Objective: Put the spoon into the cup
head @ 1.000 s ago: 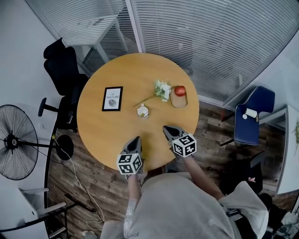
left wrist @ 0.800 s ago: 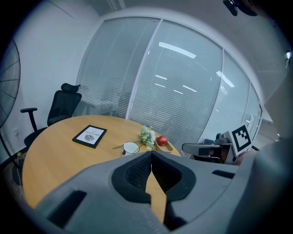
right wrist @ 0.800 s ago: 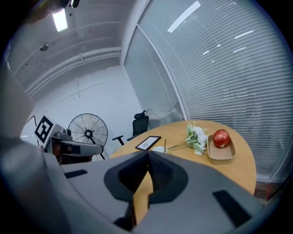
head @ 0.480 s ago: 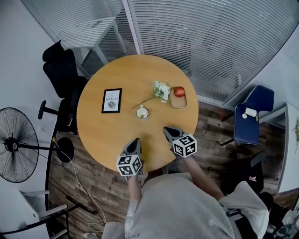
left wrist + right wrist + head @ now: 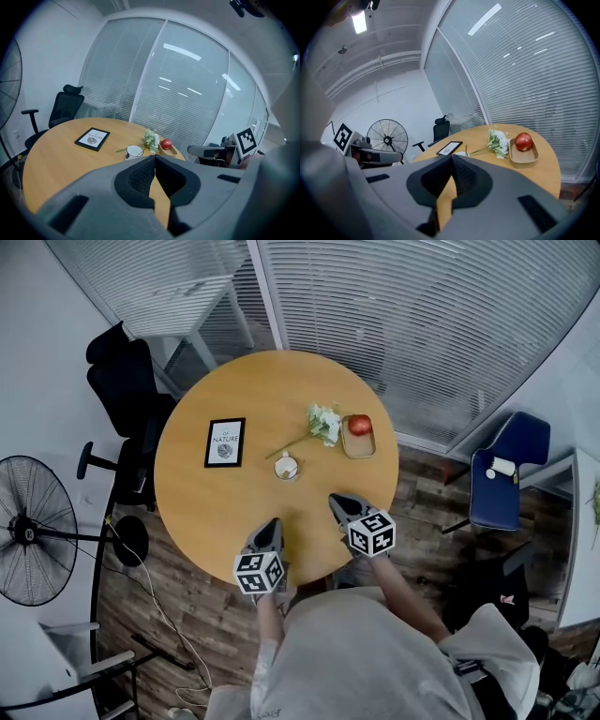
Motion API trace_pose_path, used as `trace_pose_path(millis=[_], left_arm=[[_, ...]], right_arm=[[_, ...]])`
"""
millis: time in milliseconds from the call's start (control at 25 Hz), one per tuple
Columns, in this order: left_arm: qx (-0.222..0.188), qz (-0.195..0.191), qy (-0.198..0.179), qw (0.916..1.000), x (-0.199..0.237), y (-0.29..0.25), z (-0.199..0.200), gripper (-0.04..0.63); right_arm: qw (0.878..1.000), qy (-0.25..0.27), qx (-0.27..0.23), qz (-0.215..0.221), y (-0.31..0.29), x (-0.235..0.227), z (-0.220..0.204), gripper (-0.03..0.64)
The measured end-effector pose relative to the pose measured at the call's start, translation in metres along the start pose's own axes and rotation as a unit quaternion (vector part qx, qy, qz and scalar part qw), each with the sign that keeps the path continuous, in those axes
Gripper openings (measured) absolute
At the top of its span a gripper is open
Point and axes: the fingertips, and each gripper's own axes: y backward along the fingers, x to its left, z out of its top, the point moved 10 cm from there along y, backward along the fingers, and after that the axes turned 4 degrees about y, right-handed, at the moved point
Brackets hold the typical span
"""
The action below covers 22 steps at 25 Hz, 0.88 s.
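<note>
Round wooden counter (image 5: 197, 502) fills mid-frame; left gripper (image 5: 272, 523) and right gripper (image 5: 336, 502) hover side by side over its lower edge, pointing up-frame, fingers pressed together on nothing; black frame (image 5: 225, 440) at left reads "NATURE"; white cup (image 5: 286, 465) sits at centre, thin spoon (image 5: 466, 148) handle standing inside.

"NATURE" on pic frame (image 5: 225, 440)
</note>
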Motion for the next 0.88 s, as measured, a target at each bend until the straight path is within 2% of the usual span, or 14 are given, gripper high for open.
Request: trace_pose_path(millis=[880], left_arm=[[-0.002, 0.002, 0.001, 1.0000, 0.0032, 0.0048, -0.0017, 0.009]], right_arm=[[1.000, 0.001, 0.006, 0.007, -0.0017, 0.0046, -0.0023, -0.003]])
